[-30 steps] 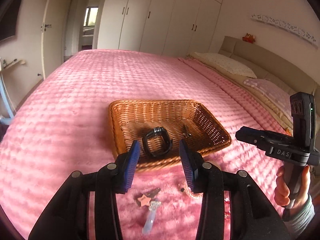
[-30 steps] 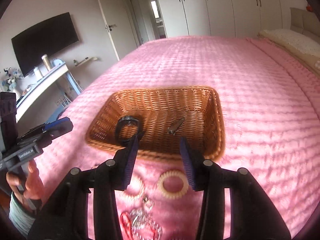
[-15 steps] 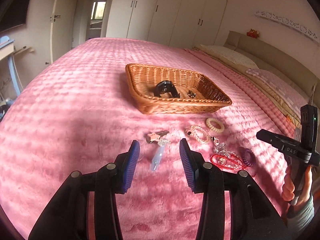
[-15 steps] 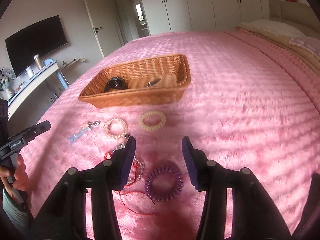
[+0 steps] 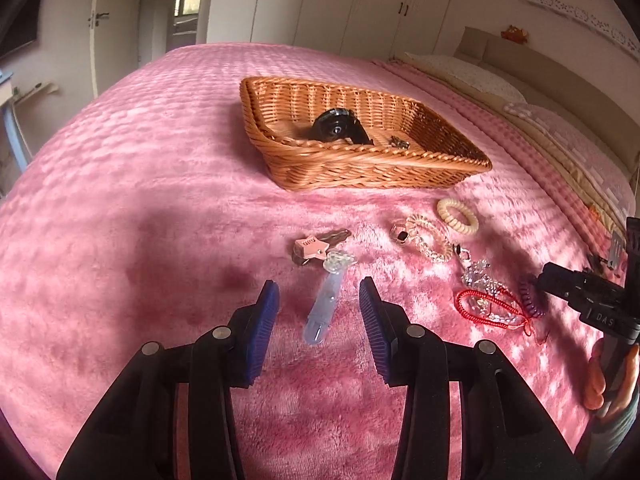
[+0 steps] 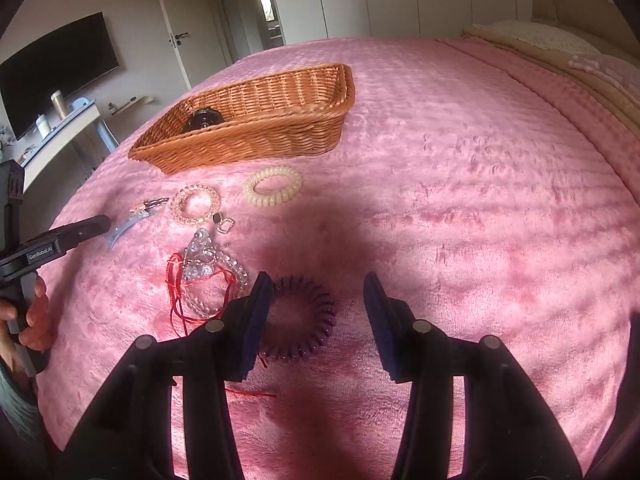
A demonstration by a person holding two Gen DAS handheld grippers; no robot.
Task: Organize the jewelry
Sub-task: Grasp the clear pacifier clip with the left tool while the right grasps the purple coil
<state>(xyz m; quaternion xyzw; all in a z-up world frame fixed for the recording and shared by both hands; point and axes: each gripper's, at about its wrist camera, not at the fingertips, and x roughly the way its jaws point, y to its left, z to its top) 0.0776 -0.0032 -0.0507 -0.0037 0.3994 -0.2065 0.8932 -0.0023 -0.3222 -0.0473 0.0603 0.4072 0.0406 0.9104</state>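
Note:
A wicker basket [image 5: 400,168] [image 6: 256,140] on the pink bedspread holds a black watch [image 5: 338,128] and a small metal clip [image 5: 399,143]. Loose jewelry lies in front of it. My left gripper [image 5: 319,300] is open, with a clear blue hair clip [image 5: 326,302] between its fingers and a pink star clip [image 5: 310,246] beyond. My right gripper [image 6: 318,300] is open over a purple coil hair tie [image 6: 304,320]. Left of it lie a red cord with clear beads [image 6: 200,276], a clear coil bracelet [image 6: 195,204] and a cream coil hair tie [image 6: 273,186].
The bed's pillows [image 5: 464,76] and headboard lie to the right. A desk [image 6: 60,128] and wall TV [image 6: 56,68] stand off the bed's left side. White wardrobes [image 5: 340,4] line the far wall.
Both grippers have pulled back from the basket and come down low over the loose jewelry. The left now frames the blue hair clip, the right the purple hair tie.

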